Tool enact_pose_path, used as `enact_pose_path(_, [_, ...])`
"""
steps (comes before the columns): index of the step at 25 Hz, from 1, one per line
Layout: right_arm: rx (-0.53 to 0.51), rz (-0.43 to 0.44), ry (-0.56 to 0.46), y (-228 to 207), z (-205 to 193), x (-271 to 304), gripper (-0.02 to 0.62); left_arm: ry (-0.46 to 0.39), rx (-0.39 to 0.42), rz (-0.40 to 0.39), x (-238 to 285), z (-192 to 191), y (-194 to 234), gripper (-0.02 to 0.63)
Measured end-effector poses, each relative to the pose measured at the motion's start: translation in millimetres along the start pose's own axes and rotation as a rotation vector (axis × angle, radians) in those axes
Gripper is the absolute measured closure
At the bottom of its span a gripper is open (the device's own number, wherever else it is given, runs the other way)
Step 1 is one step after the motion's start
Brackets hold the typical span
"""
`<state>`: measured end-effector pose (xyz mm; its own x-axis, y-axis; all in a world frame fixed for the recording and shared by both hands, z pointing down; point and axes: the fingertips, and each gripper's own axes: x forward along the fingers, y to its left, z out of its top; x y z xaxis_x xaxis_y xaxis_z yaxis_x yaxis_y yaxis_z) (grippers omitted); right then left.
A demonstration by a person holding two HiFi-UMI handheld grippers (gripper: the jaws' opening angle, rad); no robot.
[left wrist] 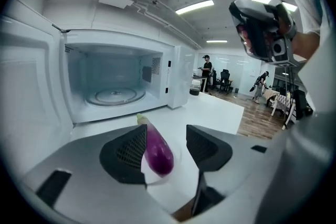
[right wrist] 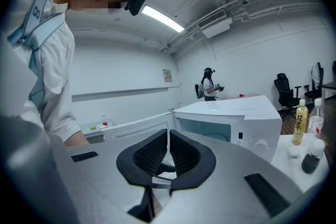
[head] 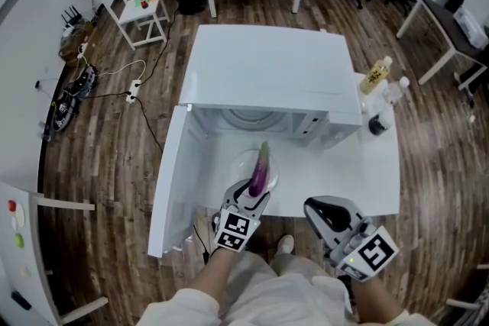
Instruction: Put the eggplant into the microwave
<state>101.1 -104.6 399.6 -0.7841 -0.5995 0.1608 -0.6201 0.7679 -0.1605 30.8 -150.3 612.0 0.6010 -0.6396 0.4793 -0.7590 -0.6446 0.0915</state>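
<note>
- Your left gripper (left wrist: 167, 147) has its jaws spread; the eggplant (left wrist: 157, 149) lies between them, unpinched, on a plate (head: 244, 162).
- The plate rests on the white table (head: 370, 175), before the open microwave (head: 267, 72).
- Your right gripper (right wrist: 168, 152) has its jaws pressed together, empty.
- A yellow bottle (head: 376, 75) stands beside the microwave; the floor (head: 114, 156) is wood plank.
</note>
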Motion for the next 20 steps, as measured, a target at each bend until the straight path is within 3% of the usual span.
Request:
enact_pose_path(8, [0.004,-0.009,0.003,0,3,-3,0.56,0.127,-0.058,0.076,20,-36,12,0.373])
enact_pose_path(20, [0.022,-0.021,0.018,1,-5,-1,0.56,0.281,-0.053,0.097,34,-62,18,0.396])
